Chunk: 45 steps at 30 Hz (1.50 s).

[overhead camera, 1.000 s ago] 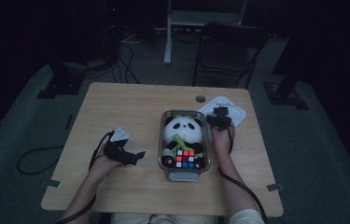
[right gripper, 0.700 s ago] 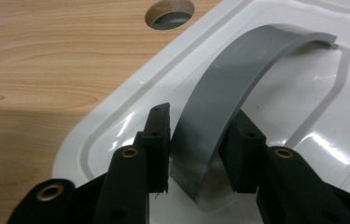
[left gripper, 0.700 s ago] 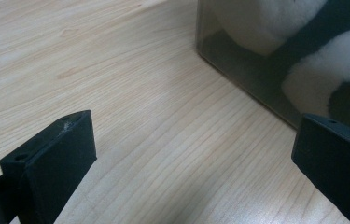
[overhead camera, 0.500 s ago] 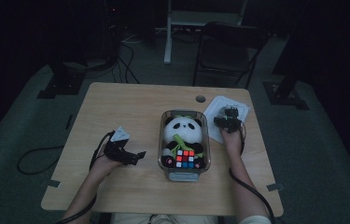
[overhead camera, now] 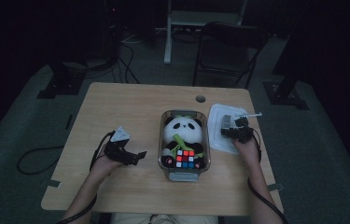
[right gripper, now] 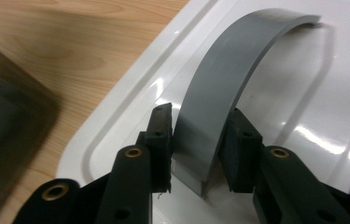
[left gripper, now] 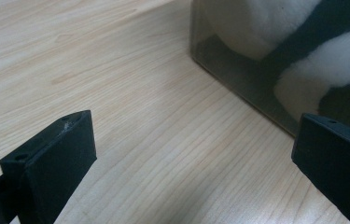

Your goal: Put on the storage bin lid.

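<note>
The room is dim, and a light wooden table (overhead camera: 130, 112) stands on a grey floor with cables (overhead camera: 37, 156) trailing off past its left edge. A dark folding chair (overhead camera: 228, 51) and a pale stand (overhead camera: 170, 28) wait beyond the far edge.

Near the middle of the table, toward the near edge, sits a clear bin (overhead camera: 183, 173) holding a panda plush (overhead camera: 181, 135) with a colour cube (overhead camera: 185, 158) against its belly.

Close to the right edge lies a white lid (overhead camera: 217, 116), flat on the wood just beside the bin. On it rises a grey strap handle (right gripper: 228, 79), bowed in an arch. The right gripper (overhead camera: 232, 127) sits over the lid with the handle between its jaws. Its jaws have just been closing in and then eased a touch wider. In the right gripper view the pads (right gripper: 161, 140) flank the strap closely on both sides, and they look to be pinching it.

The left gripper (overhead camera: 133, 156) rests low over bare wood between the left edge and the bin. Its jaws are spread wide with nothing between them, pointing at the bin's wall.
</note>
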Each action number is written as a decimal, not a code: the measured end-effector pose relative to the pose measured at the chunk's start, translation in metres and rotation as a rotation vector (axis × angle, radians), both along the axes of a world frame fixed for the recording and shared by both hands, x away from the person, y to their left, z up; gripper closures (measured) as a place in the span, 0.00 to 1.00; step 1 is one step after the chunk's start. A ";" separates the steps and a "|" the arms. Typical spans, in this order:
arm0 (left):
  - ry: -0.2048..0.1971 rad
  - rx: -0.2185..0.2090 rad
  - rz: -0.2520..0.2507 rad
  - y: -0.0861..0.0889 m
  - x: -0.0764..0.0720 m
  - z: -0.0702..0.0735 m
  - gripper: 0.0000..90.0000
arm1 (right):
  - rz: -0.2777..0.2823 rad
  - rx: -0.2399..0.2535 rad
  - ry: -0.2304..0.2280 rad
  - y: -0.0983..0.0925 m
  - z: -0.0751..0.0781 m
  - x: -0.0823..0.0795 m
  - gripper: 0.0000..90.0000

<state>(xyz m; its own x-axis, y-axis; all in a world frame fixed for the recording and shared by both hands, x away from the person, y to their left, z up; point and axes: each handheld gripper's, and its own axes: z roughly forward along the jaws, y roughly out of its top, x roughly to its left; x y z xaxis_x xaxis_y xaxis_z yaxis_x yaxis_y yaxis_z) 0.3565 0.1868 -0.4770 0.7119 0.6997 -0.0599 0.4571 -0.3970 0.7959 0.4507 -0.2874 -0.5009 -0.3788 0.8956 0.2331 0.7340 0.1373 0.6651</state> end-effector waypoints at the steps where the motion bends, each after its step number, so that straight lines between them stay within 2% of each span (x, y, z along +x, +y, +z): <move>1: 0.000 -0.005 -0.003 0.000 0.000 0.000 0.01 | -0.007 -0.018 -0.016 -0.001 0.000 -0.002 0.70; 3: -0.014 -0.012 -0.010 -0.001 0.000 -0.002 0.01 | -0.010 -0.041 -0.068 -0.002 0.001 -0.007 0.58; 4: -0.017 -0.013 -0.014 -0.001 0.001 -0.002 0.01 | -0.014 -0.025 -0.081 -0.003 0.002 -0.009 0.58; 5: -0.027 -0.018 -0.018 -0.001 0.001 -0.003 0.01 | -0.015 -0.009 -0.089 -0.004 0.004 -0.011 0.53; 7: -0.037 -0.019 -0.020 -0.002 0.001 -0.002 0.01 | -0.058 -0.012 -0.113 -0.003 0.007 -0.016 0.47; 8: -0.039 -0.024 -0.020 -0.003 0.002 -0.002 0.01 | -0.086 -0.030 -0.128 -0.002 0.009 -0.019 0.40; 10: -0.035 -0.031 -0.021 -0.005 0.002 -0.002 0.01 | -0.178 -0.088 -0.116 0.004 0.012 -0.022 0.30; 11: -0.032 -0.032 -0.021 -0.006 0.002 -0.002 0.01 | -0.201 -0.084 -0.113 0.005 0.012 -0.023 0.25; 12: -0.030 -0.033 -0.022 -0.007 0.003 -0.002 0.01 | -0.206 -0.057 -0.107 0.005 0.011 -0.023 0.17; 14: -0.022 -0.030 -0.025 -0.010 0.003 -0.002 0.01 | -0.217 -0.029 -0.088 0.007 0.009 -0.020 0.14; 15: -0.018 -0.027 -0.026 -0.012 0.004 -0.002 0.01 | -0.227 -0.028 -0.096 0.009 0.007 -0.020 0.14; 17: -0.009 -0.025 -0.032 -0.014 0.005 -0.002 0.01 | -0.241 -0.044 -0.103 0.014 0.005 -0.017 0.15; 20: -0.005 -0.012 -0.036 -0.018 0.005 -0.002 0.01 | -0.282 -0.108 -0.132 0.021 0.003 -0.012 0.27; 22: -0.006 -0.008 -0.040 -0.020 0.006 -0.001 0.01 | -0.305 -0.132 -0.151 0.024 0.002 -0.009 0.38; 23: -0.007 -0.010 -0.038 -0.020 0.006 -0.001 0.01 | -0.320 -0.142 -0.151 0.025 0.001 -0.007 0.38; 25: -0.009 -0.009 -0.038 -0.021 0.006 0.000 0.01 | -0.321 -0.139 -0.135 0.026 -0.002 -0.002 0.43; 28: -0.009 -0.014 -0.034 -0.021 0.006 0.001 0.01 | -0.310 -0.181 -0.125 0.031 -0.008 0.002 0.56; 30: -0.008 -0.013 -0.034 -0.020 0.006 0.001 0.01 | -0.294 -0.183 -0.138 0.033 -0.008 0.001 0.69; 31: -0.008 -0.013 -0.035 -0.020 0.006 0.001 0.01 | -0.294 -0.195 -0.138 0.034 -0.007 0.000 0.69; 33: -0.010 -0.012 -0.041 -0.021 0.006 0.001 0.01 | -0.258 -0.157 -0.144 0.034 -0.005 -0.002 0.72; 35: -0.011 -0.019 -0.046 -0.021 0.005 0.002 0.01 | -0.228 -0.153 -0.149 0.034 -0.002 -0.007 0.75; 36: -0.011 -0.014 -0.047 -0.022 0.005 0.002 0.01 | -0.192 -0.131 -0.151 0.034 -0.001 -0.009 0.75; 39: -0.011 -0.013 -0.048 -0.023 0.005 0.002 0.01 | -0.134 -0.107 -0.135 0.031 0.003 -0.016 0.75; 42: -0.016 -0.012 -0.049 -0.024 0.005 0.002 0.01 | -0.077 -0.061 -0.119 0.024 0.007 -0.023 0.75; 45: -0.016 -0.015 -0.052 -0.026 0.005 0.001 0.01 | -0.037 -0.052 -0.117 0.018 0.009 -0.033 0.75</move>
<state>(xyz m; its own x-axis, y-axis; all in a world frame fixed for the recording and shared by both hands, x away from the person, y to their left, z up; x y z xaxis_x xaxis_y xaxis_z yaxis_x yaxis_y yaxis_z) 0.3616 0.1605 -0.4758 0.7481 0.6610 -0.0587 0.4237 -0.4076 0.8089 0.4180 -0.2694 -0.4923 -0.3675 0.9190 0.1427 0.6572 0.1481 0.7390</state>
